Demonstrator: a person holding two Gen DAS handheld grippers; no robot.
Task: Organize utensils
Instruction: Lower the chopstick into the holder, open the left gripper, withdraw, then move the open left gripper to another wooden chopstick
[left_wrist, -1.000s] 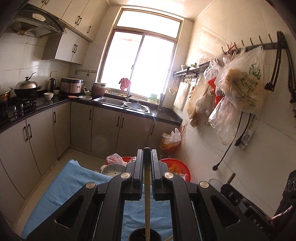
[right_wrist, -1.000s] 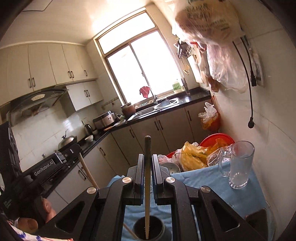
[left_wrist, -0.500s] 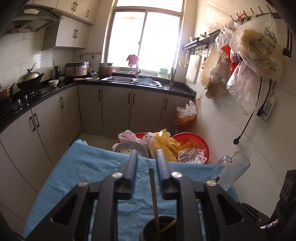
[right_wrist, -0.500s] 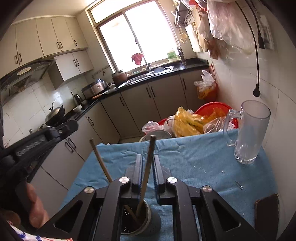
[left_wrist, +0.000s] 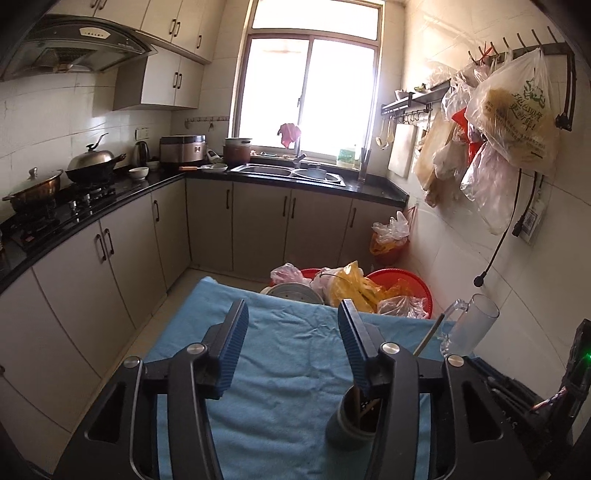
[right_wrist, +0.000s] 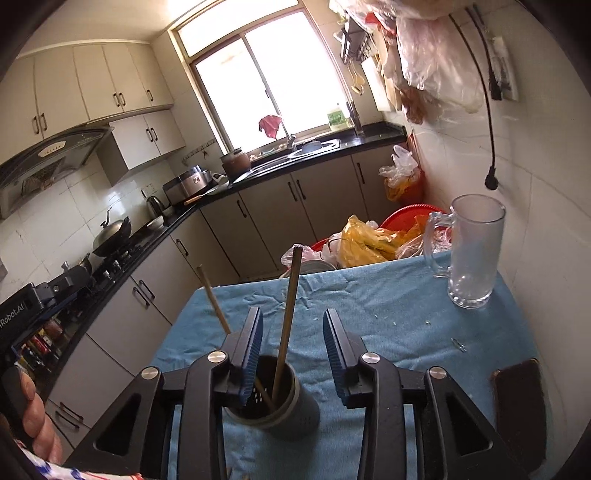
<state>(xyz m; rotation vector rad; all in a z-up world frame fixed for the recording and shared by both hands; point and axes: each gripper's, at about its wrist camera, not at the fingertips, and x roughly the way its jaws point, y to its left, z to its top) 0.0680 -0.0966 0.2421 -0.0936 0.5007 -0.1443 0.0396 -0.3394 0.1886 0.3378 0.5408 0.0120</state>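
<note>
Blue ribbed pads line both grippers, and both sets of jaws stand spread wide with nothing between them. The left gripper (left_wrist: 291, 334) hangs over the blue towel (left_wrist: 288, 369) that covers the table, its right finger crossing in front of the dark utensil holder (left_wrist: 351, 421). The right gripper (right_wrist: 291, 345) sits just above the same utensil holder (right_wrist: 273, 402), whose rim lies between and just below its fingers; whether the left pad touches the rim cannot be told. 2 chopsticks stand in the holder: the dark chopstick (right_wrist: 290, 310) rises nearly upright through the gap between the jaws, and the pale chopstick (right_wrist: 212, 299) leans away to the left, passing behind the left finger. In the left wrist view 1 stick (left_wrist: 428, 338) pokes out past the right finger toward the glass mug (left_wrist: 469, 326). The glass mug (right_wrist: 469, 251) stands empty at the towel's far right corner by the tiled wall, well apart from the holder. A dark phone-like slab (right_wrist: 517, 402) lies at the near right edge. Beyond the table sit red basins (right_wrist: 410, 216) with yellow plastic bags (right_wrist: 365, 240). At the left edge, lettering on the other gripper's body reads "Robot.AI" (right_wrist: 11, 317), and a thumb (right_wrist: 35, 413) shows beneath it.
</note>
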